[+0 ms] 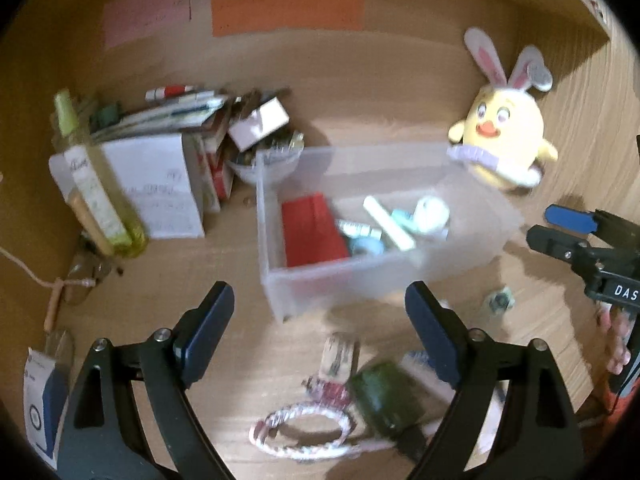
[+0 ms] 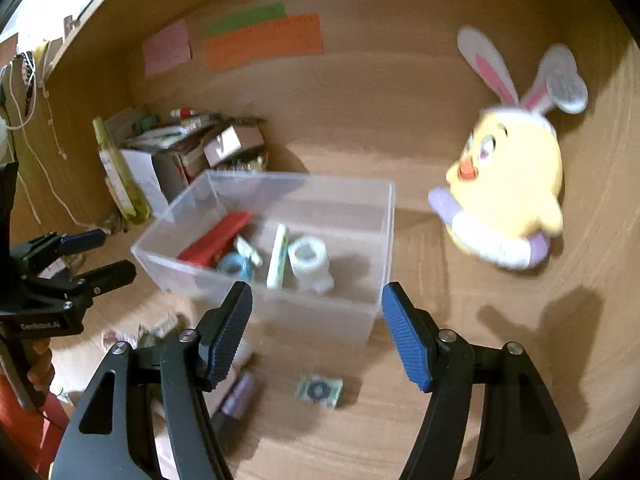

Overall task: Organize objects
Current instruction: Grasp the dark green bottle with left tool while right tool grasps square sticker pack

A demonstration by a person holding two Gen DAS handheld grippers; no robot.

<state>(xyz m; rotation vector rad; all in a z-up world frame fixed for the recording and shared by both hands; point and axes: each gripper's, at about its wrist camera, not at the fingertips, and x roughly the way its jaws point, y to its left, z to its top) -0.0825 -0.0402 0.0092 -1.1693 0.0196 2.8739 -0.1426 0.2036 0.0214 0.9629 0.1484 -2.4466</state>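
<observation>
both grippers, left [image 1: 320,312] and right [image 2: 316,312], gape wide and empty just before the clear bin [image 2: 280,308].

One clear plastic bin [image 2: 280,280] stands ahead of the jaws, holding one red box [image 2: 216,242], two tape rolls [image 2: 308,256], and one pale stick [image 2: 278,256]. One yellow plush chick [image 2: 508,184] sits off to their right. Three paper strips [image 2: 264,42] hang beyond: one pink, one green, one orange.
</observation>
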